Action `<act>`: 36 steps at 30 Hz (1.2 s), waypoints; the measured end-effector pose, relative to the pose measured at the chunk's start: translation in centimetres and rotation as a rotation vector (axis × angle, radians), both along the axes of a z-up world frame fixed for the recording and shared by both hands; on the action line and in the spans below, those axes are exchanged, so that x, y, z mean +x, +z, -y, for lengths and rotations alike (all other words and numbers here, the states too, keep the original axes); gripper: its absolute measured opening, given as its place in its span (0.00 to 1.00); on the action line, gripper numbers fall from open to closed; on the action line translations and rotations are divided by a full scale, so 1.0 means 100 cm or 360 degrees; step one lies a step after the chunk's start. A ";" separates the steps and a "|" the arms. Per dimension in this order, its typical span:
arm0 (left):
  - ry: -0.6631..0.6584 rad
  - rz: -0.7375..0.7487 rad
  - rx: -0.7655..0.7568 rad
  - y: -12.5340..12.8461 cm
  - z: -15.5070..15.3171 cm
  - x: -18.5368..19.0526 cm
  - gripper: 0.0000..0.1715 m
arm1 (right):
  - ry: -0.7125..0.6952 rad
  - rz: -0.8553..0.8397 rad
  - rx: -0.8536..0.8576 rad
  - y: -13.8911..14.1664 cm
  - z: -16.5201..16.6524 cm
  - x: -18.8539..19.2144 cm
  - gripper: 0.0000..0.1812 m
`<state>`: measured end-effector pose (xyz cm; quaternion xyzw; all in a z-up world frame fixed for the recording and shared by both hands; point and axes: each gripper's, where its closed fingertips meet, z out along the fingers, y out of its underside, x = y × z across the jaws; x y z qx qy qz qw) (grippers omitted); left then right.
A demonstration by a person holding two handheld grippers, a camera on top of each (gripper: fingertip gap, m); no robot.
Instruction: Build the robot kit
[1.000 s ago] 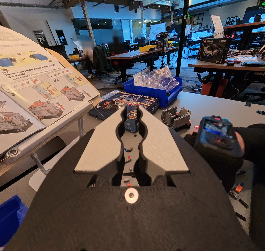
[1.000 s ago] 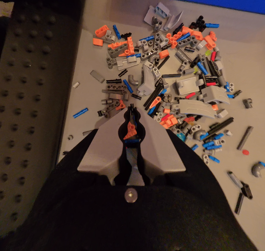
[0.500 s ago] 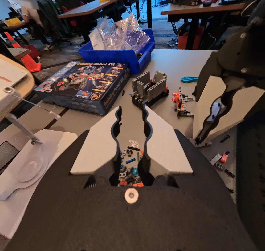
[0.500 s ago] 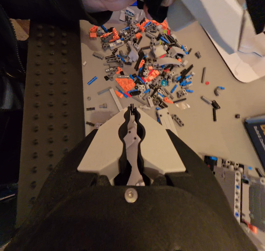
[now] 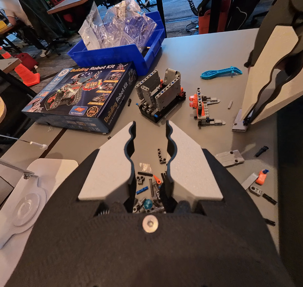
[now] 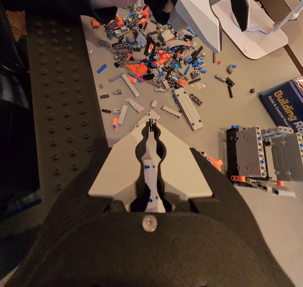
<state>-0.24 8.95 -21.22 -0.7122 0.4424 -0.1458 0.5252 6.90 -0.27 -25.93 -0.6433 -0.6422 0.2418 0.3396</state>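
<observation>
Printed writing in view

I see print on the dark blue kit box (image 5: pixel 78 97) and a bag label (image 5: pixel 89 43); wording withheld.

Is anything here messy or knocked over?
Yes, messy: small building pieces lie scattered in a loose pile across the table, with strays around it. Crumpled clear plastic bags poke out of the blue bin. The grey half-built model stands upright; nothing looks broken.

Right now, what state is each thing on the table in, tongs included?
Left tongs: open, empty, above loose parts.
Right tongs: shut on grey panel.
Kit box: closed, lying flat.
Blue bin: open, holding clear plastic bags.
Grey model: partly built, upright.
Loose parts: scattered.
</observation>
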 end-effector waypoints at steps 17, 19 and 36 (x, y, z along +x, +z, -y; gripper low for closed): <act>-0.0089 -0.0071 0.0052 -0.002 0.011 0.019 0.20 | -0.0177 -0.0040 0.0040 0.007 0.002 0.045 0.02; -0.0108 -0.0068 0.0054 0.000 0.013 0.021 0.20 | -0.0215 -0.0031 0.0056 0.009 0.000 0.053 0.02; -0.0761 -0.0438 -0.0226 -0.064 0.099 0.138 0.20 | -0.0425 0.0154 -0.0065 -0.033 0.004 0.118 0.02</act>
